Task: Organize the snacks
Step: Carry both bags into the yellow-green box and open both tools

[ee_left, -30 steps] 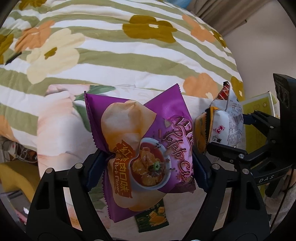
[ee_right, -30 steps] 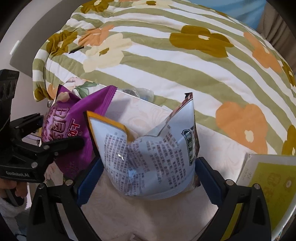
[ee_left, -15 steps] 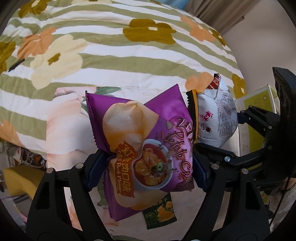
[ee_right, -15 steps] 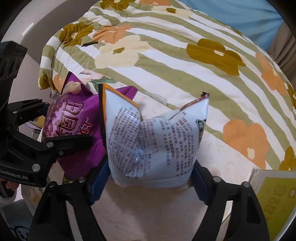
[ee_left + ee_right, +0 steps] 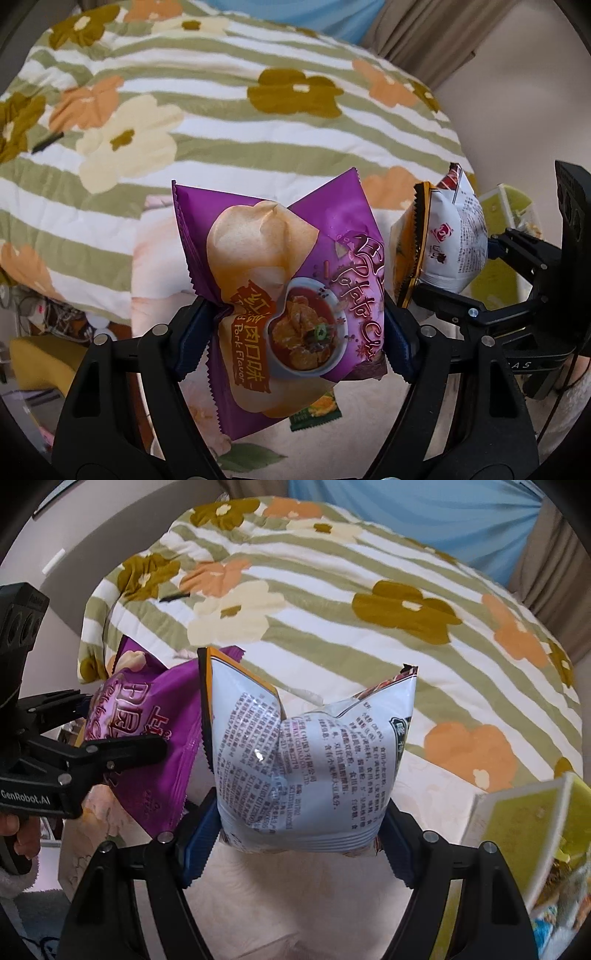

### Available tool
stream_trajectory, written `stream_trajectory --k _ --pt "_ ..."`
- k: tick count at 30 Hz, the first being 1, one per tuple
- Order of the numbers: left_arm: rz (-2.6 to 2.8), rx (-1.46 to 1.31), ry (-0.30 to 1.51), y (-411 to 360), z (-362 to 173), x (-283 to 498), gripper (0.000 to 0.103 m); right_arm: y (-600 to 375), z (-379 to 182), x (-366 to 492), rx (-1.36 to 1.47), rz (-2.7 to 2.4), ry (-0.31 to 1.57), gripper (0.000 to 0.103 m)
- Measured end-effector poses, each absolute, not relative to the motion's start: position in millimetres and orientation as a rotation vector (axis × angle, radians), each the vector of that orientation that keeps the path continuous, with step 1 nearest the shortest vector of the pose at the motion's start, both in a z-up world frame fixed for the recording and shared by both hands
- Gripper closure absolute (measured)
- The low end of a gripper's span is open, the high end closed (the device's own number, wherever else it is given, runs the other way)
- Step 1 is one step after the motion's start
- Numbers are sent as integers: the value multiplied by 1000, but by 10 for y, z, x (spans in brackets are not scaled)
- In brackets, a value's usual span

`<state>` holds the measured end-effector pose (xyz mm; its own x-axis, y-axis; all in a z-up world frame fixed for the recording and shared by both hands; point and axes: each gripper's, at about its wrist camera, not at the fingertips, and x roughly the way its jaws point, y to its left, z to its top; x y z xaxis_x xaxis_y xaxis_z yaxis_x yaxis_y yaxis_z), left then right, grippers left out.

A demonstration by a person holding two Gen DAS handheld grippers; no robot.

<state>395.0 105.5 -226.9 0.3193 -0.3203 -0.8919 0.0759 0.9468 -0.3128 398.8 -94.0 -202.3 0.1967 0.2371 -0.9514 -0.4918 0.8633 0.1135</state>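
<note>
Both bags up in the air now, side by side above the counter. Left gripper clamped on the purple bag, pinched at the middle, corners flaring above the fingers. Right gripper clamped on the white bag, printed back facing the camera, crumpled in at the waist.

Compared with a second ago: lifted higher, tilted up, more of the bed and blue wall filling the view. White bag pulled a little away from the purple one after nearly touching half a second back, now just beside it, a clear gap in the left view.

Green packet lying flat on the counter below the purple bag, untouched. Yellow box at far right, probably the drop-off, though hard to say. Looks like a carry under way, placement not yet begun.
</note>
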Motion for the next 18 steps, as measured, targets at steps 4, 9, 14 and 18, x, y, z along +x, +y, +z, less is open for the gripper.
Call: stream_trajectory --k 4,9,14,18 --pt "-288 -212 1170 1024 -1936 3841 26 -1010 -1757 3839 -198 481 1234 29" --pt "-357 -184 1104 841 -1536 3746 26 -1216 -1329 3579 -125 408 1160 29" --pt "-443 -139 1046 455 -1156 3686 26 -1612 -936 3305 -49 309 1098 29" --pt "-494 -118 1010 25 -929 3605 26 -2027 -676 3071 -12 233 1055 29"
